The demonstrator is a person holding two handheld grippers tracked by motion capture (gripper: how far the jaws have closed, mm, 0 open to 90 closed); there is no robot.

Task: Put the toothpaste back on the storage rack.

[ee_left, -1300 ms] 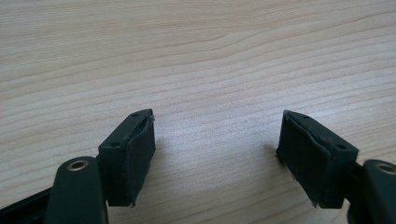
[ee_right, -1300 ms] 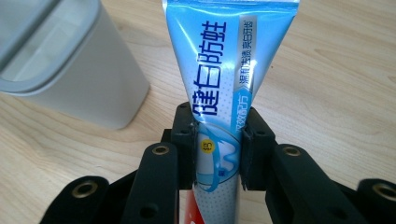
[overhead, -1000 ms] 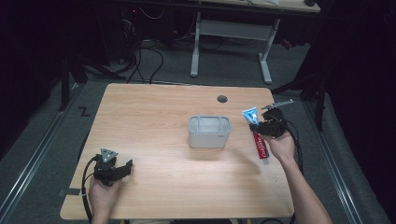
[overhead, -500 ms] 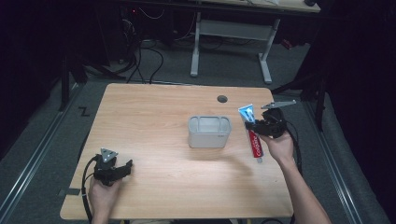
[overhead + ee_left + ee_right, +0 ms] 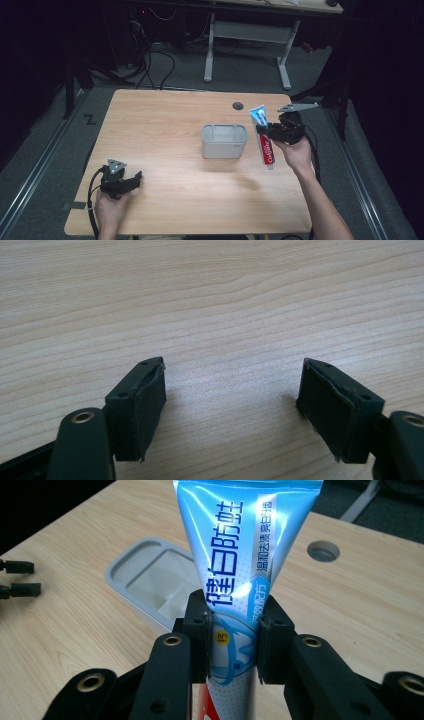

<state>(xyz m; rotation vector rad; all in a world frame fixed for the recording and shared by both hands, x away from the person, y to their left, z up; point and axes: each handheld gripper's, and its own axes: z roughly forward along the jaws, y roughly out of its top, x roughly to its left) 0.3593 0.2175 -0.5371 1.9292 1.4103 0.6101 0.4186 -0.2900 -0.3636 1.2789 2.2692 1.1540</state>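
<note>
The left claw rests low near the front left corner of the table, held in the person's left hand, whose forearm comes in over the front edge. Its jaws stand wide apart with only bare table between the pads. The right claw is lifted above the table close to the right edge, carried by the right hand on an outstretched forearm that reaches in from the front right corner. Its jaws are pressed tight on a toothpaste tube, gripped at the middle, which stands steeply between them
</note>
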